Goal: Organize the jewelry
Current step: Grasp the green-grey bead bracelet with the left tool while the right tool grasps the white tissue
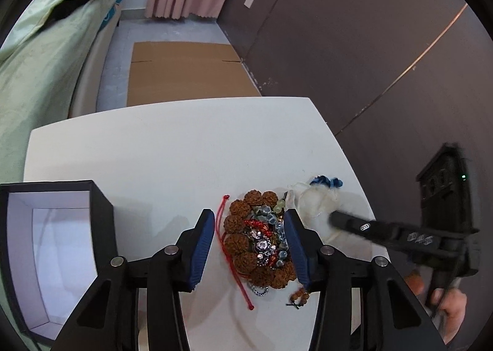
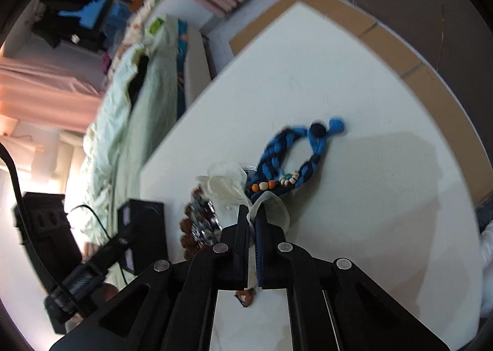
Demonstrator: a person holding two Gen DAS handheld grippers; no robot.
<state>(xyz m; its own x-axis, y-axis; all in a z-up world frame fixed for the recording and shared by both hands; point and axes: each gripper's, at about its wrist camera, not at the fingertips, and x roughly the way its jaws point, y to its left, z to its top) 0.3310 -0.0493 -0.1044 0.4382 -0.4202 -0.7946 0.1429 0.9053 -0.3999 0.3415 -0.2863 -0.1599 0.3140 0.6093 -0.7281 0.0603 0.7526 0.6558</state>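
left tongs [image 1: 249, 246]: apart, straddling the pile of jewelry [image 1: 262, 237] on the desk [image 1: 154, 147], not touching it as far as you can see.
right tongs [image 2: 253, 221]: together on a fold of the sheer white pouch [image 2: 228, 187], which lies just beside the pile.
where things lie: the pile sits near the desk's right edge; the open black box [image 1: 52, 246] stands at the left, well apart from it.
doing it well: lift the pouch slowly so it does not drag beads along; the red cord [image 1: 229, 246] trails loose and could snag. close the left tongs on one piece only, probably a big brown bead strand, not the whole tangle.
left view only: the box with its pale lining, the red cord, the spread of the pile between the blue pads [image 1: 201, 246].
right view only: the blue braided bracelet [image 2: 295, 153] with small beads, beyond the pouch, and the closed grip itself.
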